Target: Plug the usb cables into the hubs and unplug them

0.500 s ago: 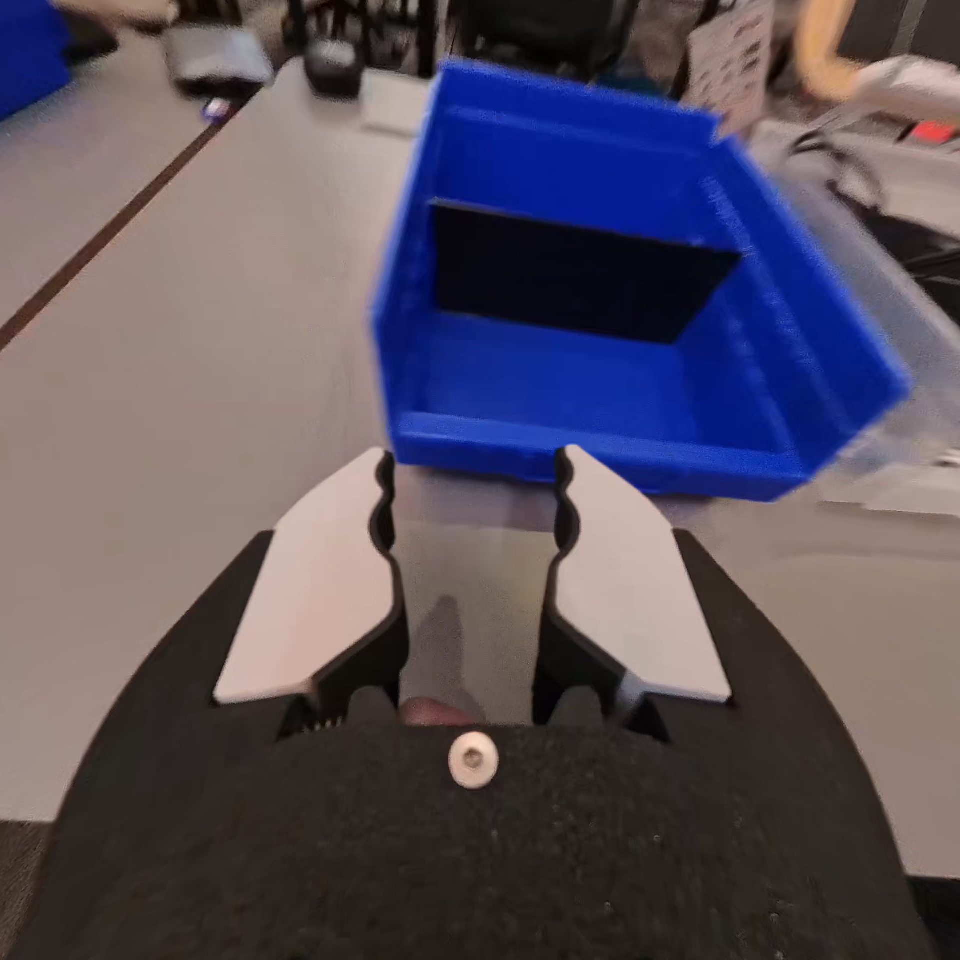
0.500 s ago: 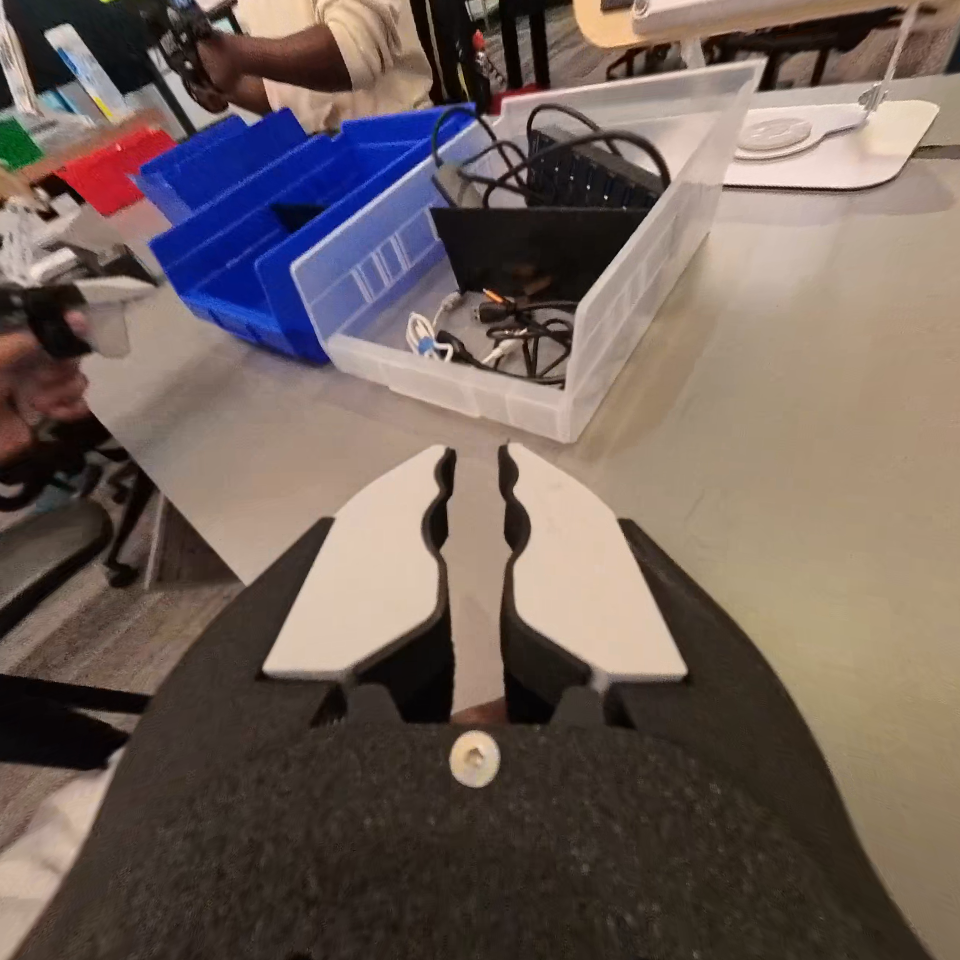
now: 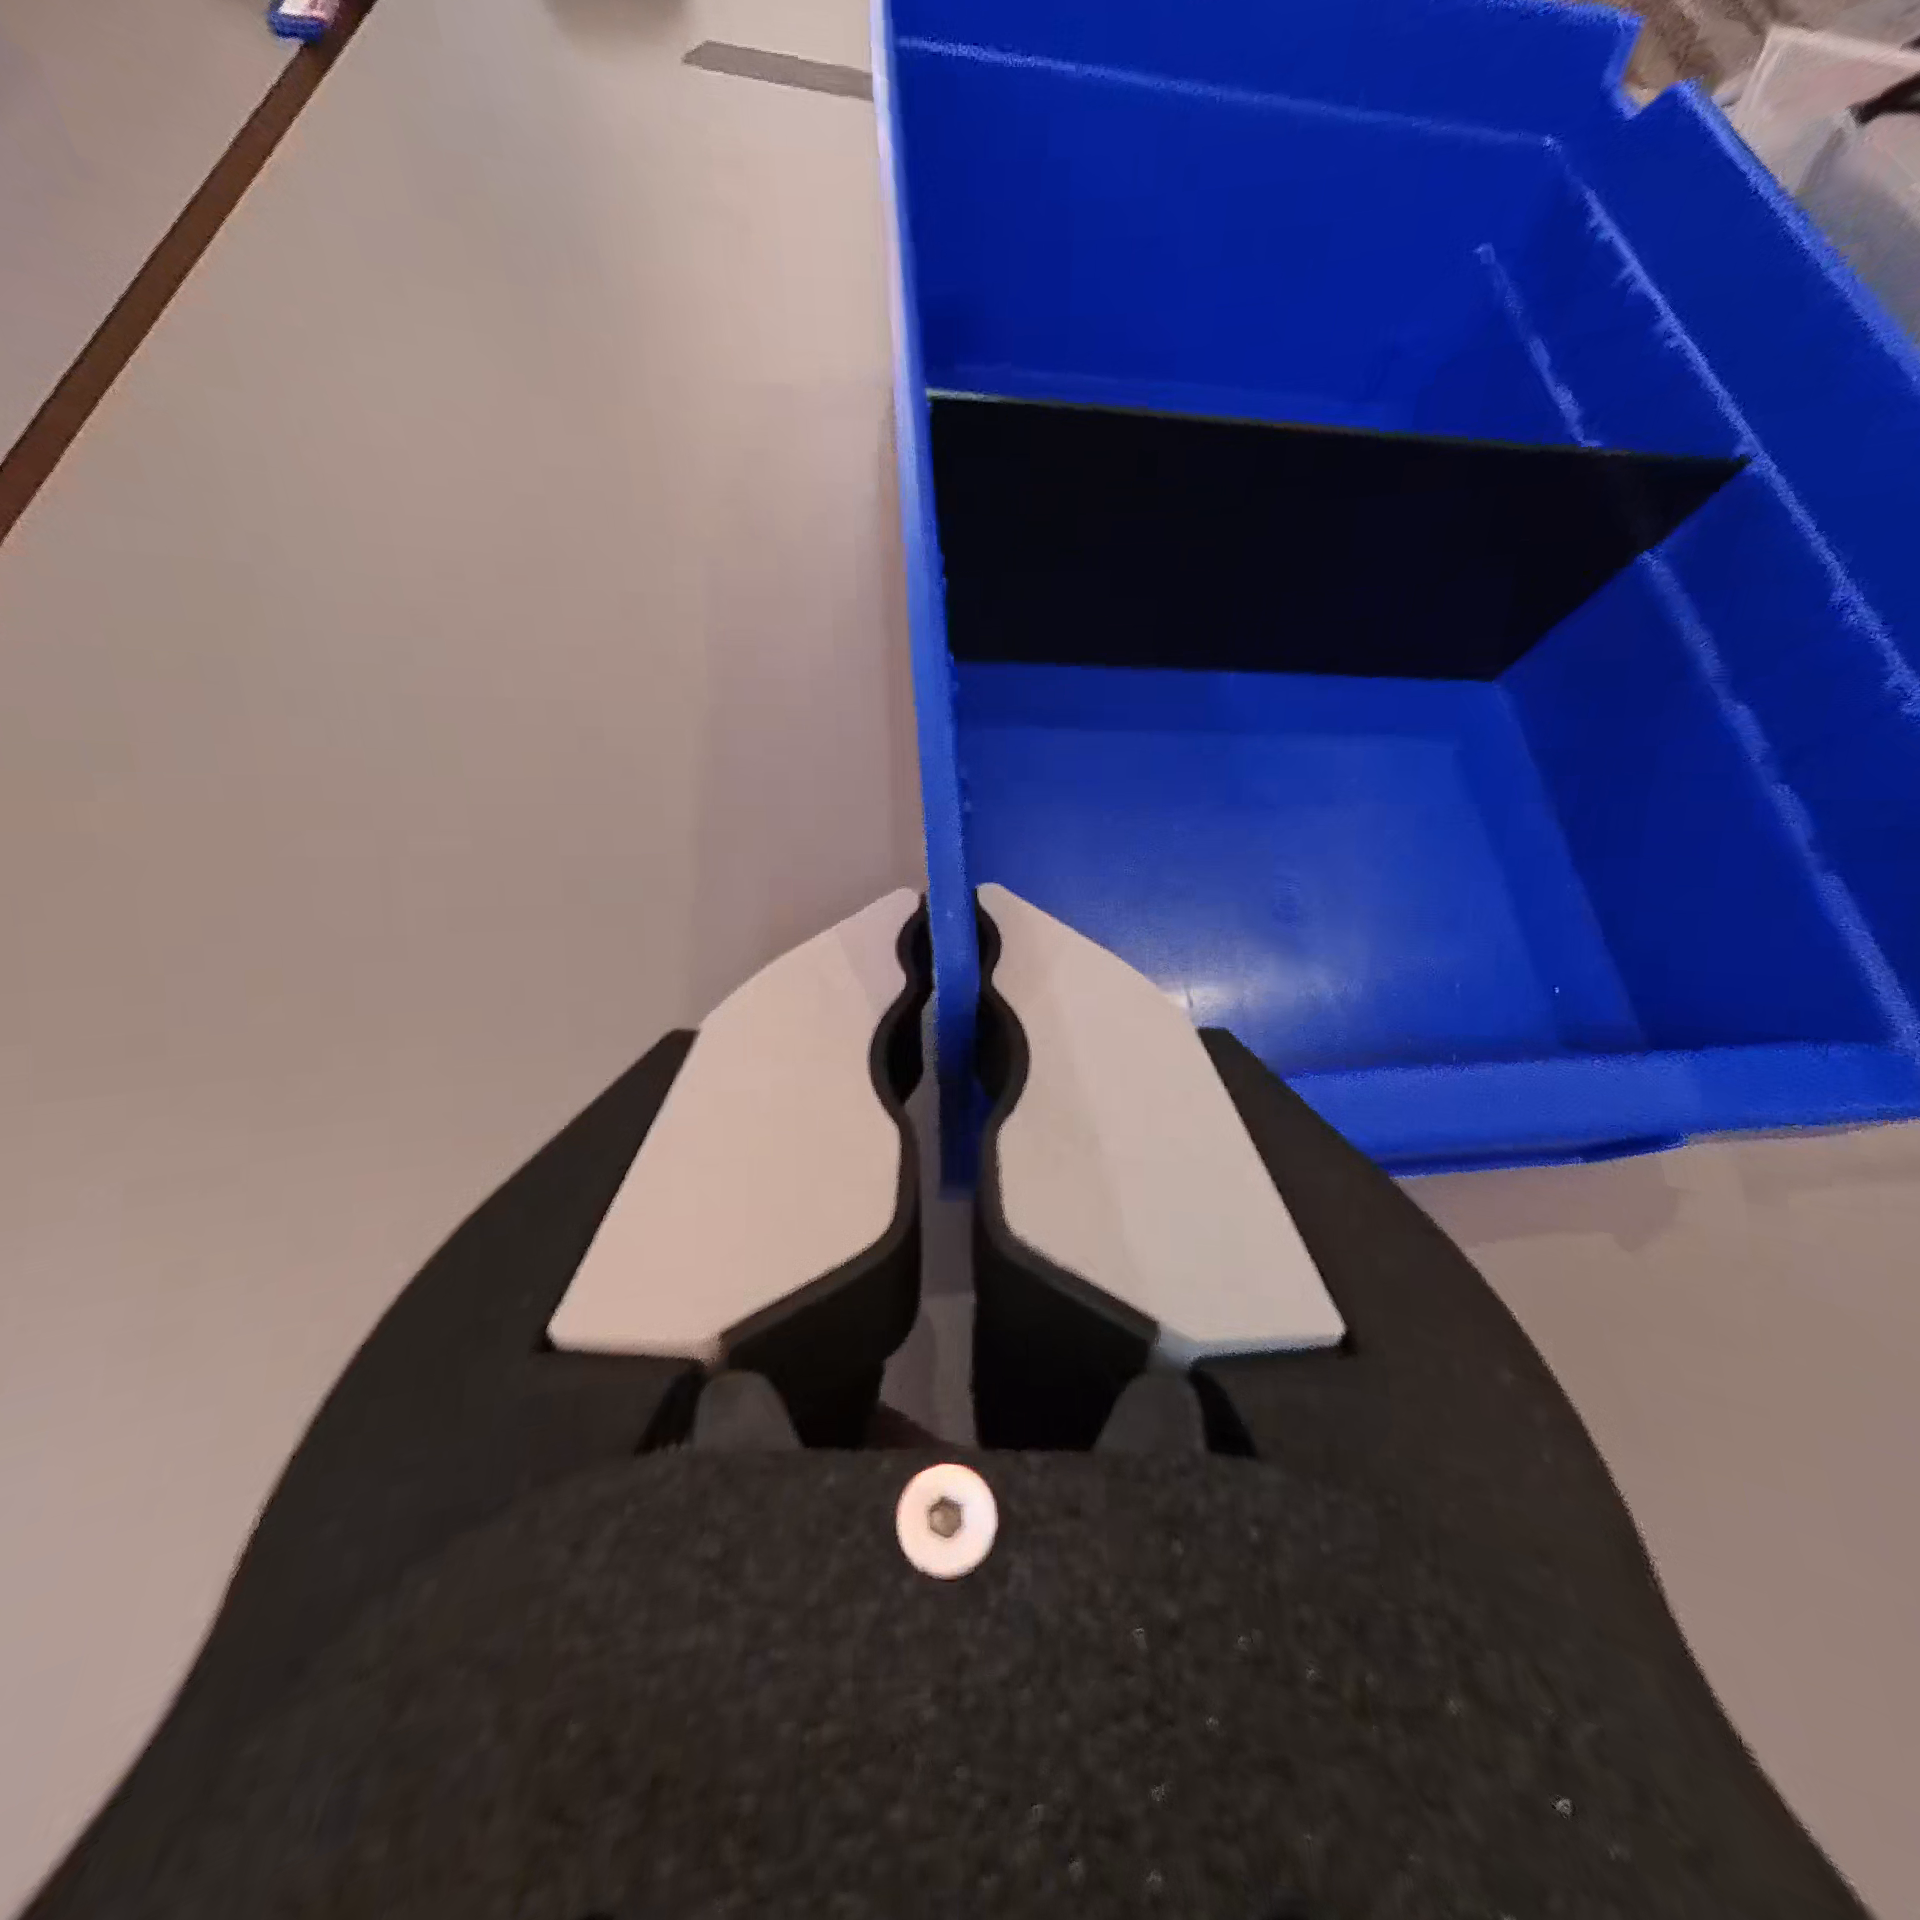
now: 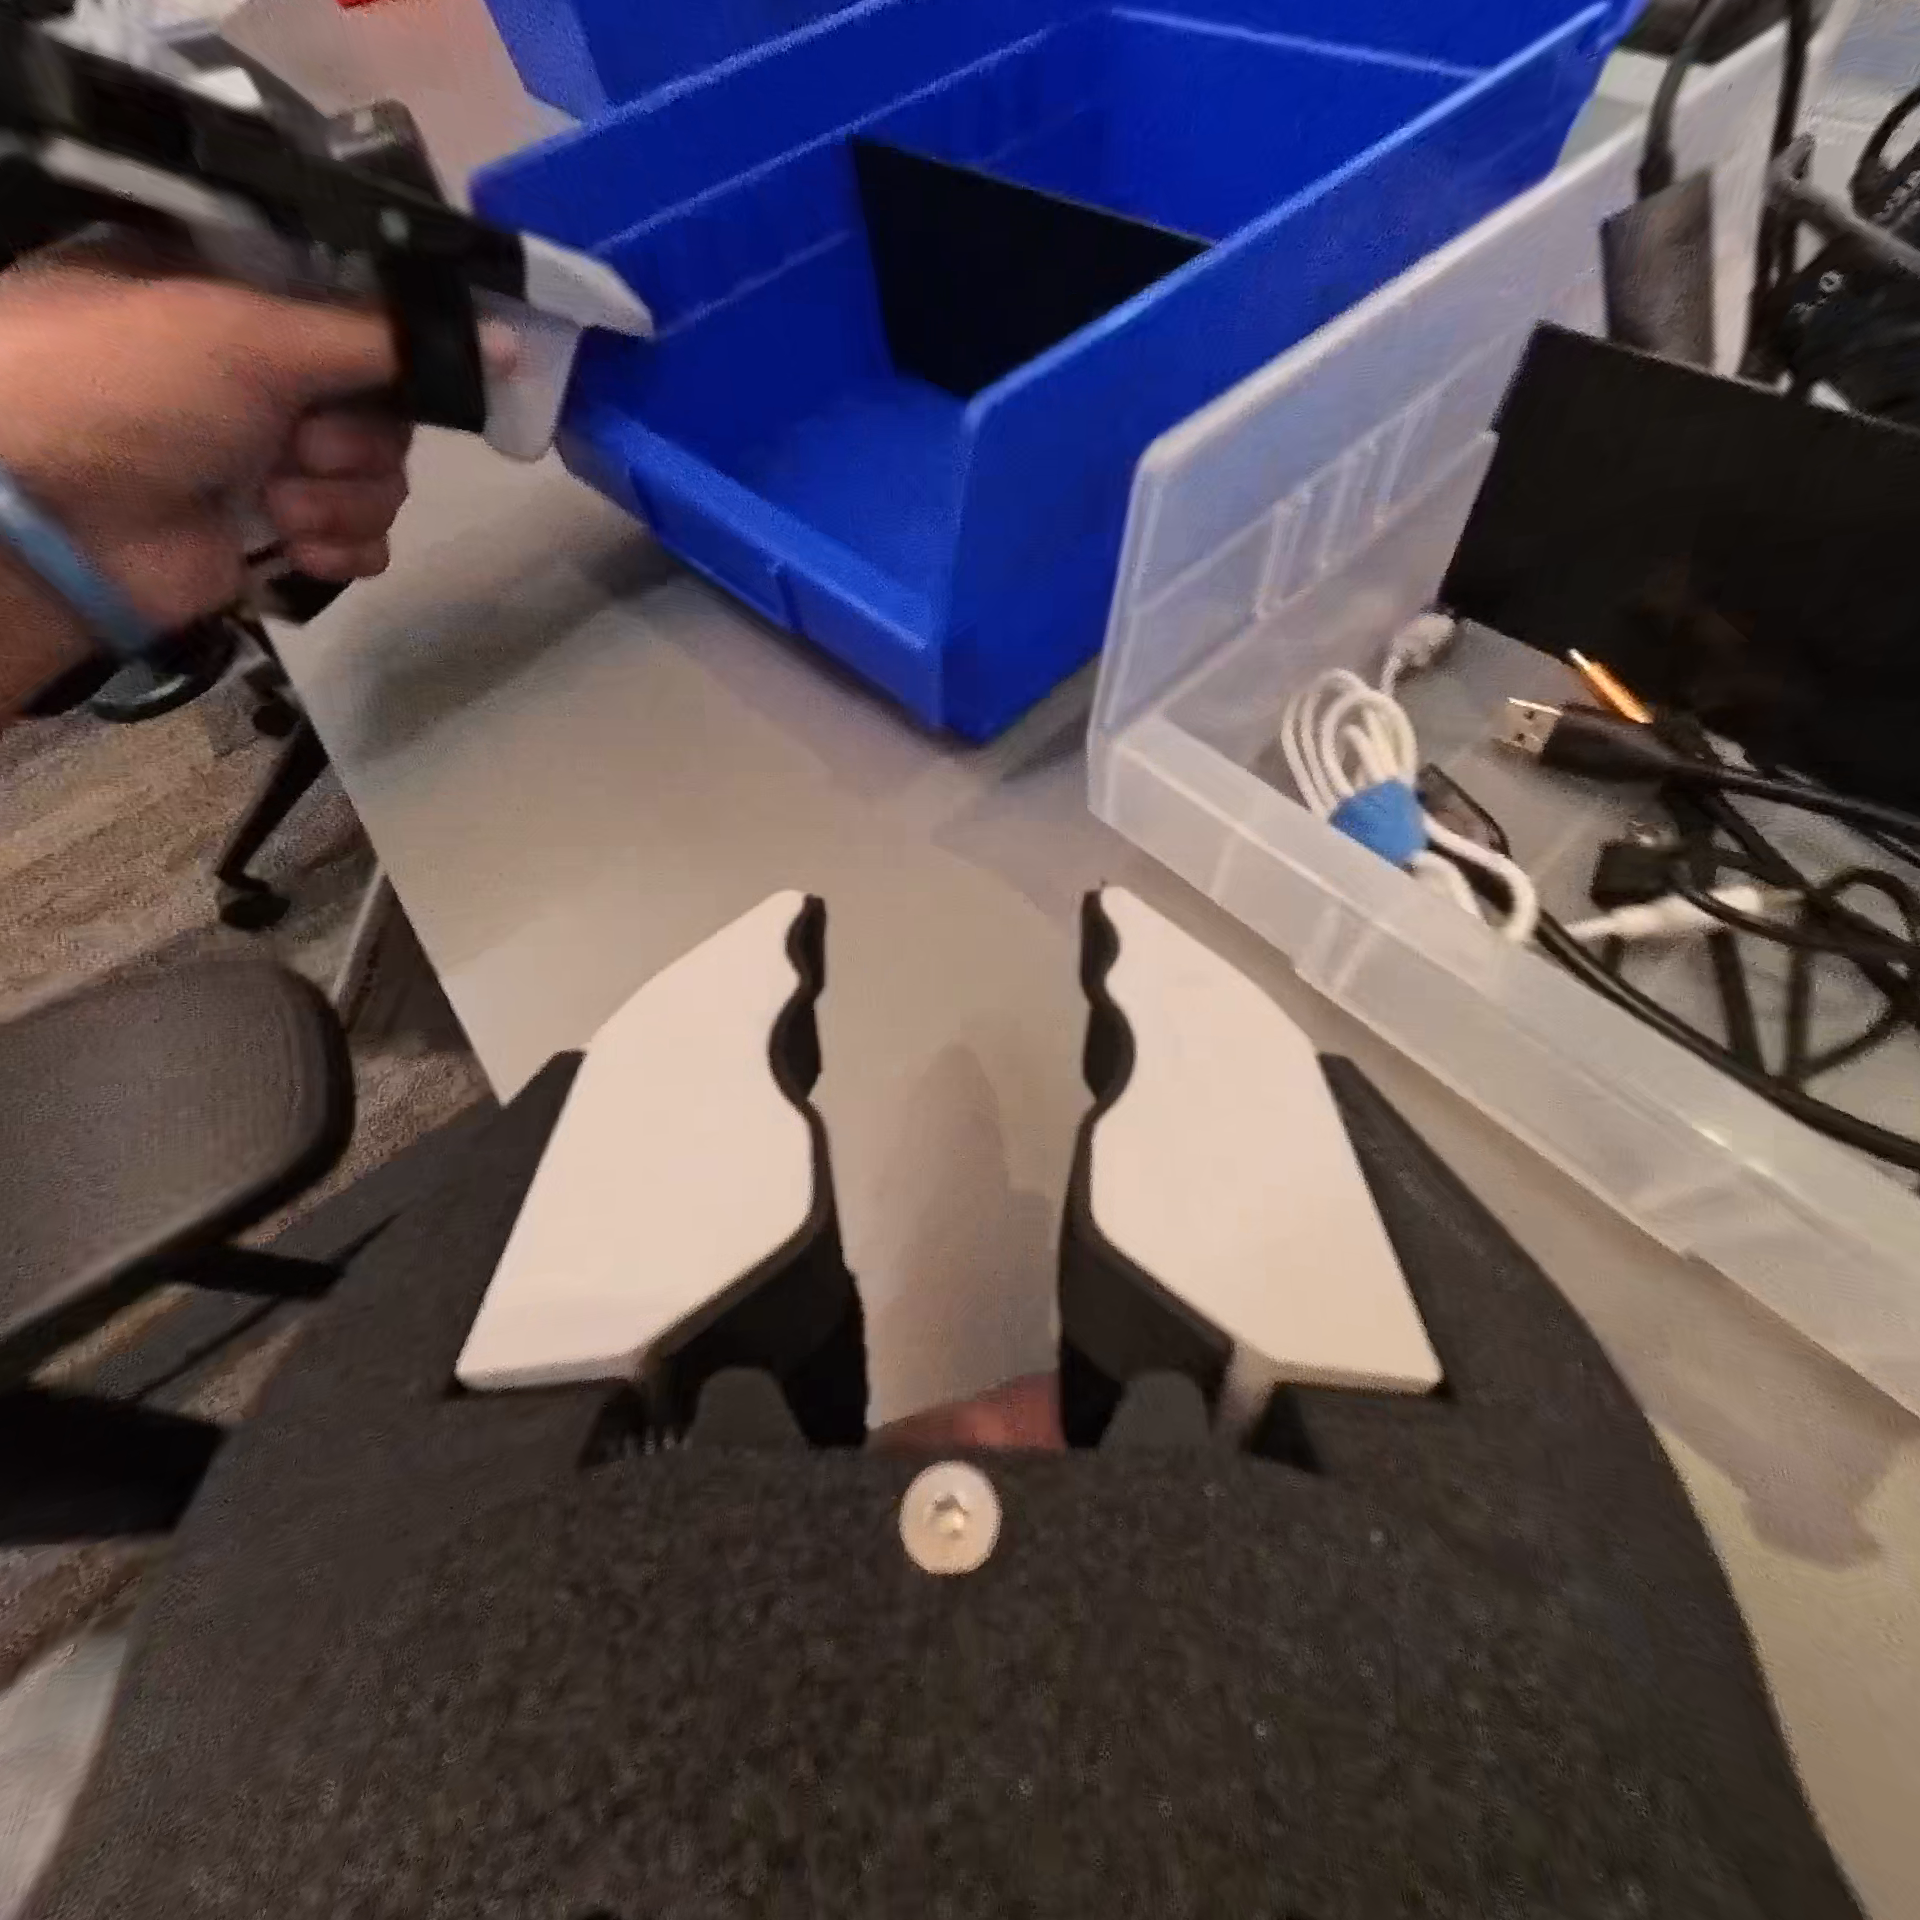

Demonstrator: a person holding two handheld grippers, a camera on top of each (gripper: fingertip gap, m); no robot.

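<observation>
USB cables are lying tangled in the near compartment of a clear plastic bin, which is sitting toward the right edge of the grey surface, ahead of and to the right of the right gripper. That gripper is hovering over bare surface with its jaws spread apart and nothing between them, so it is the nearer one to the cables; a bundled white cable is lying closest to it, and a loose black cable's plug is pointing left toward the bin's side wall, its length running roughly across the gripper's line of reach. A black divider is standing behind the cables; what is beyond it is dark and tangled, and whether it is a hub cannot be told for certain. The left gripper is pinching the left wall of the blue bin at its near corner, its jaws closed on the plastic. This bin is empty, split by a dark divider, and is touching or just beside the clear bin. The person's hand is holding the left gripper out past the surface's left edge. A mesh chair is standing on patterned carpet below that edge.
</observation>
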